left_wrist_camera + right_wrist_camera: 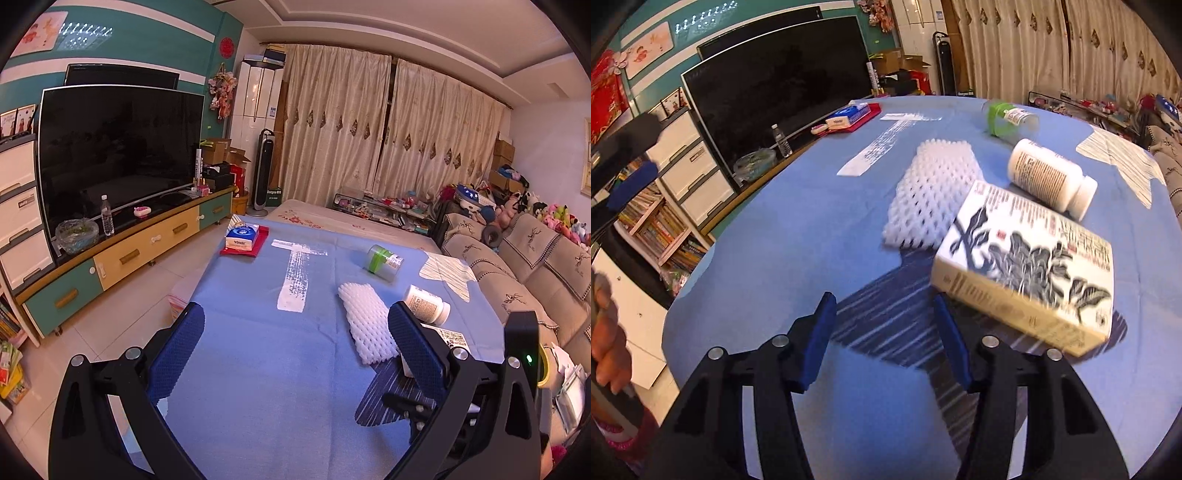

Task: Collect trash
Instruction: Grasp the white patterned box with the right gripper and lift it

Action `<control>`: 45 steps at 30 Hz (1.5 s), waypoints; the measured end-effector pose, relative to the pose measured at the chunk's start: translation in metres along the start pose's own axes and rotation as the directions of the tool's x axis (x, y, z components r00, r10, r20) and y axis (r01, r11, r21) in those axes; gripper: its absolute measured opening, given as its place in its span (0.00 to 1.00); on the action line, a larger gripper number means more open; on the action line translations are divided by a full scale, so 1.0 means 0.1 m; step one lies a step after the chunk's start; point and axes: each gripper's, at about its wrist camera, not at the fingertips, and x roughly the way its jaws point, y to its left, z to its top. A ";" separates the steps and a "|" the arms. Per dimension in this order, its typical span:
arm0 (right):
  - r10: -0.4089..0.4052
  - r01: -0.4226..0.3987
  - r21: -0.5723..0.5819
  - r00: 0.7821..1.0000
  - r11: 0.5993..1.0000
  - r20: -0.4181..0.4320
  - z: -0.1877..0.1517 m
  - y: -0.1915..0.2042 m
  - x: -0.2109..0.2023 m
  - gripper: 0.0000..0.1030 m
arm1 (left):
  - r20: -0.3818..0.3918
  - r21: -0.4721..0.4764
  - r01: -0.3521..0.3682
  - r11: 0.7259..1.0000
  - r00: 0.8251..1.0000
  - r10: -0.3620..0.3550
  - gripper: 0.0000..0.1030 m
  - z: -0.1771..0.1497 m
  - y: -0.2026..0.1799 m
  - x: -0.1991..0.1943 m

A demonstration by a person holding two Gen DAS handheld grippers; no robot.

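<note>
One box blurred (label unreadable).

Living room: television, sofa

Off to my left a big dark television stands on a teal and yellow cabinet, a water bottle before it. Beige curtains hang ahead, and a sofa with plush toys runs right.
</note>
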 end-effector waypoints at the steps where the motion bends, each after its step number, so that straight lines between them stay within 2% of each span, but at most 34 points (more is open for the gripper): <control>1: -0.016 0.016 0.004 1.000 1.000 0.004 0.07 -0.02 0.05 0.51 | -0.001 -0.002 0.000 1.000 1.000 0.000 0.95 0.00 0.00 0.00; 4: -0.057 0.057 0.021 0.998 0.998 0.029 0.29 -0.11 0.14 0.51 | -0.007 -0.002 0.006 1.000 1.000 -0.006 0.95 -0.02 -0.02 0.02; 8: -0.150 0.149 0.027 0.987 0.988 0.059 0.61 -0.25 0.28 0.51 | -0.015 0.012 0.021 1.000 1.000 -0.021 0.95 -0.04 -0.10 0.03; 11: -0.114 0.113 0.039 0.993 0.993 0.038 0.67 -0.35 0.25 0.51 | -0.014 0.028 0.025 0.999 1.000 -0.025 0.95 -0.04 -0.14 0.03; 14: -0.100 0.098 0.032 0.992 0.995 0.074 0.61 -0.45 -0.03 0.51 | -0.012 0.031 0.023 0.999 1.000 -0.023 0.95 -0.04 -0.14 0.03; 17: -0.137 0.127 0.084 0.983 0.988 0.121 0.52 -0.68 -0.28 0.63 | -0.021 0.019 0.032 0.999 0.999 -0.031 0.95 -0.05 -0.14 0.05; 19: -0.184 0.168 0.109 0.971 0.980 0.152 0.43 -0.87 -0.39 0.74 | -0.030 0.025 0.033 0.999 0.999 -0.032 0.95 -0.07 -0.17 0.08; 21: -0.181 0.162 0.123 0.970 0.979 0.162 0.35 -1.03 -0.42 0.85 | -0.033 0.030 0.033 0.999 0.999 -0.032 0.95 -0.07 -0.18 0.10; 24: -0.159 0.145 0.103 0.978 0.984 0.135 0.27 -1.12 -0.35 0.87 | -0.036 0.040 0.043 0.998 0.998 -0.042 0.95 -0.07 -0.24 0.10; 28: -0.111 0.107 0.071 0.992 0.992 0.062 0.25 -1.16 -0.13 0.87 | -0.038 0.055 0.047 0.997 0.998 -0.045 0.95 -0.07 -0.30 0.10; 32: -0.089 0.088 0.065 0.996 0.994 0.017 0.25 -1.16 0.07 0.87 | -0.046 0.063 0.057 0.996 0.997 -0.054 0.95 -0.08 -0.33 0.12; 35: -0.083 0.083 0.045 0.997 0.996 0.000 0.24 -1.11 0.13 0.81 | -0.050 0.068 0.061 0.996 0.997 -0.057 0.95 -0.09 -0.34 0.13; 36: -0.086 0.086 0.043 0.996 0.995 -0.002 0.24 -1.10 0.14 0.71 | -0.053 0.067 0.063 0.996 0.997 -0.059 0.95 -0.10 -0.35 0.14; 40: -0.081 0.080 0.060 0.997 0.995 0.007 0.20 -1.10 0.07 0.70 | -0.062 0.066 0.069 0.995 0.996 -0.065 0.95 -0.10 -0.35 0.15; 45: -0.082 0.076 0.086 0.994 0.993 0.078 0.09 -1.05 -0.23 0.68 | -0.064 0.071 0.068 0.995 0.996 -0.063 0.95 -0.10 -0.37 0.15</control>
